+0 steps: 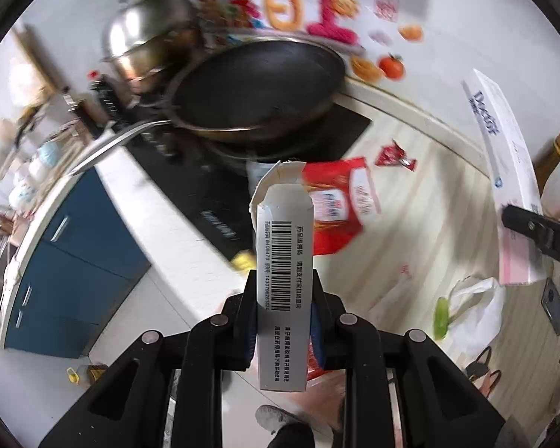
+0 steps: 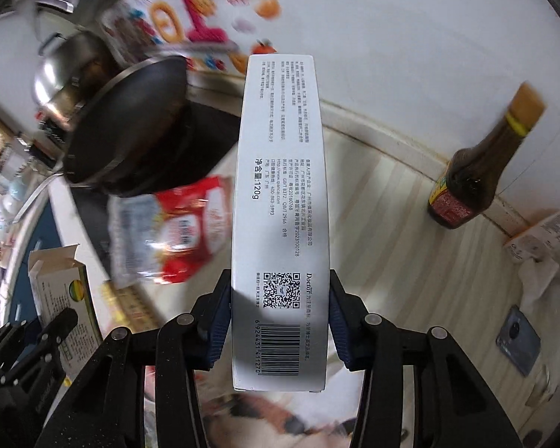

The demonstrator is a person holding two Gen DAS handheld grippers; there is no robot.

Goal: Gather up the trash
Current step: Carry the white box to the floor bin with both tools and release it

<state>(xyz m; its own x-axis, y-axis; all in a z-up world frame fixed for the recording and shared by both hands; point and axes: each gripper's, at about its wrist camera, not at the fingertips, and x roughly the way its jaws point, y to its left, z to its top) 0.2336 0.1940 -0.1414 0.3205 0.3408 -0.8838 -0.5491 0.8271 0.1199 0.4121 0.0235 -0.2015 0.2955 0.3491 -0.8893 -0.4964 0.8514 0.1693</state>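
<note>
Boxes in both hands: left hand-held gripper [image 1: 283, 317] is clamped on the small medicine carton [image 1: 283, 261], torn flap end pointing away from it; right hand-held gripper [image 2: 280, 321] is clamped on the long toothpaste box [image 2: 280, 205], pads on its two narrow sides near the barcode end, most of the length cantilevered forward. Looks like the carry-to-bin step, though no bin is visible in either view. To do it well: keep squeeze steady on both, move the long box slowly since it sticks out far ahead and could swing into the wok [image 2: 130, 130] ahead-left or the sauce bottle [image 2: 478, 171] ahead-right. Cardboard is empty and crushable, so don't over-grip. Release one at a time. More trash on the counter [image 1: 422, 231]: red snack bag [image 1: 336, 209] just beyond the left carton's tip, small red wrapper [image 1: 394, 156] further ahead-right, white plastic bag [image 1: 474, 310] to the right and close in. From the right gripper the red bag sits ahead-left, below the wok. Background is motion-blurred, so finer detail isn't readable.
</note>
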